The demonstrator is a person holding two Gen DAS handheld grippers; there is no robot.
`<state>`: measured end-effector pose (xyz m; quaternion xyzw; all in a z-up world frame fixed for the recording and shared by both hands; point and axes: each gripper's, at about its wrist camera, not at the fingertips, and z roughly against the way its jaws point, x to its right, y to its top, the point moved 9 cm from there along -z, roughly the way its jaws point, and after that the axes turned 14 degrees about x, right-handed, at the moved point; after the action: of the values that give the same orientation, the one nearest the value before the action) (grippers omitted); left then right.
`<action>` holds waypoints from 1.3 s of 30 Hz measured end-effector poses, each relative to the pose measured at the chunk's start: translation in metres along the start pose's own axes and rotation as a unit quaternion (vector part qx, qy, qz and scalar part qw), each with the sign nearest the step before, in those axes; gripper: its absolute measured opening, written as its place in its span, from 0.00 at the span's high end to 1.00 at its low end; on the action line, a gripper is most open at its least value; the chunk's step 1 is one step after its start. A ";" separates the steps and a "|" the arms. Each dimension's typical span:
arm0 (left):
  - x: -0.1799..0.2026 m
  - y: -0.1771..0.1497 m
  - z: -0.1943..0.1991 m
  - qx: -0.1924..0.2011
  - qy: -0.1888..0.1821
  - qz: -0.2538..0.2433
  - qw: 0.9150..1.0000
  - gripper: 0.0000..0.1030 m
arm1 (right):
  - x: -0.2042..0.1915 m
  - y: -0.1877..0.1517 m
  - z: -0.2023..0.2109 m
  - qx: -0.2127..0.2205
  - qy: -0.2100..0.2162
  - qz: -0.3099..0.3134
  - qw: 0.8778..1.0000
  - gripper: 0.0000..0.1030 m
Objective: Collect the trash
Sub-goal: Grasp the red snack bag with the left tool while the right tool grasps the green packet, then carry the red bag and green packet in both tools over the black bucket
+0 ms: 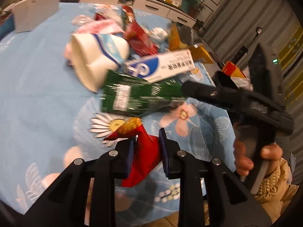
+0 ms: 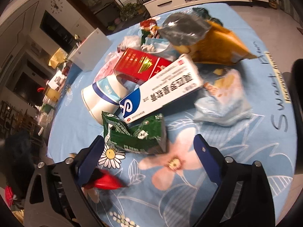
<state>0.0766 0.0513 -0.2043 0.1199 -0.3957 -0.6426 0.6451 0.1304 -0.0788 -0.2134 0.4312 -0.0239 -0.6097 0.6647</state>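
Green wrapper [image 2: 135, 135] next, on the cloth at the pile's near edge.
It lies dead ahead of your spread right gripper [image 2: 149, 152], long axis crosswise to the fingers. Left gripper [image 1: 146, 151] is clamped on the red wrapper [image 1: 144, 153].

Black plastic linkages with silver rivets, dark blue ribbed pads [image 1: 130, 156] on each gripper, bare-skinned hand [image 1: 253, 157], cream cable-knit sleeve [image 1: 272, 185].
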 end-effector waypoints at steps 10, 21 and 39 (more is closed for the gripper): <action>-0.026 0.019 0.021 0.034 0.028 0.020 0.999 0.71 | -0.002 -0.013 -0.032 -0.043 0.008 -0.018 0.999 0.76; -0.016 0.020 0.037 0.050 0.014 0.018 0.998 0.71 | 0.001 -0.012 0.013 0.007 -0.008 -0.013 1.000 0.96; 0.038 0.039 0.043 0.075 0.027 -0.056 0.995 0.69 | 0.015 0.021 0.111 0.137 -0.076 0.023 0.987 0.96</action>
<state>0.0716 0.0373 -0.1365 0.2073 -0.4180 -0.6426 0.6078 0.0884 -0.1538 -0.1386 0.4696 -0.1674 -0.6163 0.6096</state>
